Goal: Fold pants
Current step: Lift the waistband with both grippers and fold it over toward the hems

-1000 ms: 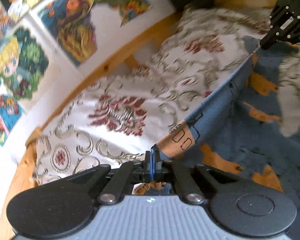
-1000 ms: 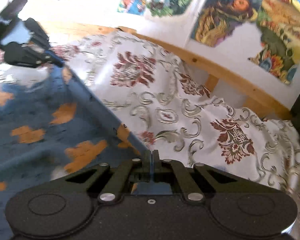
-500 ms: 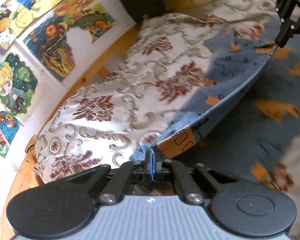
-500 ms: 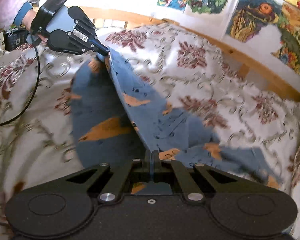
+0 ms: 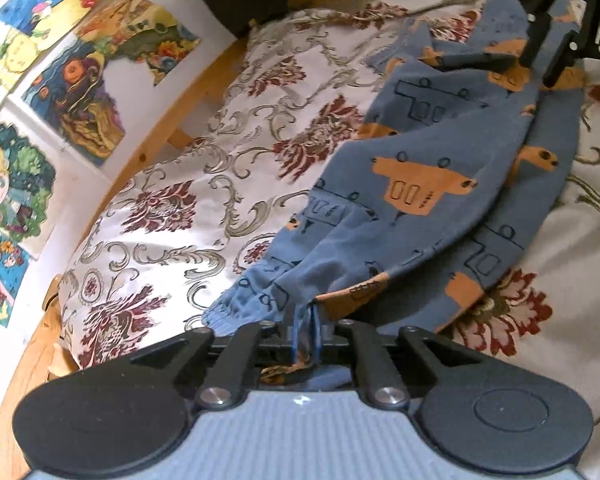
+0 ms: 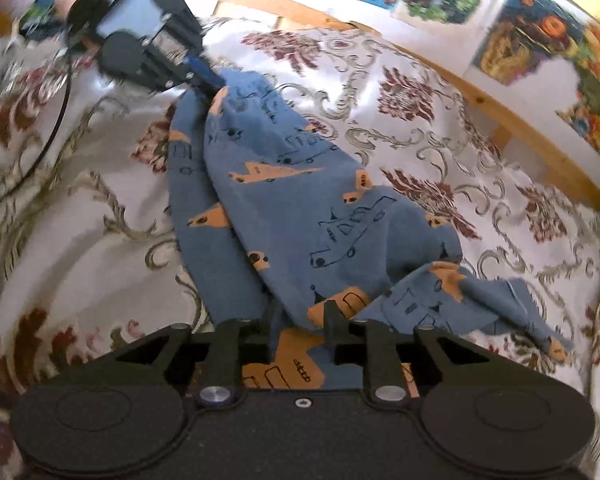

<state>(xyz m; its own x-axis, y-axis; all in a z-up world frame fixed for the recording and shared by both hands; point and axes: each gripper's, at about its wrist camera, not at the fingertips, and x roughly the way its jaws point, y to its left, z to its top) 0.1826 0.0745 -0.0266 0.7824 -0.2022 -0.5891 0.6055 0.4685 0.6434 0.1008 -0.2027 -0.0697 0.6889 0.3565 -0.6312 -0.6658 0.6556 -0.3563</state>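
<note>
Blue pants with orange print lying folded lengthwise on the bed between the two grippers.

The pants (image 6: 300,208) rest on the floral bedspread (image 6: 440,140), one layer lapped over the other; the near end bunches at the right gripper (image 6: 300,320), the far end reaches the left gripper (image 6: 208,80); right gripper jaws stand spread, with cloth lying between them and not clamped; left gripper (image 5: 304,332) jaws stand slightly parted, blue fabric passing between them, a firm pinch cannot be confirmed; the wooden bed rail (image 6: 500,108) runs along the far right; pictures (image 5: 84,92) hang on the wall beyond it.
</note>
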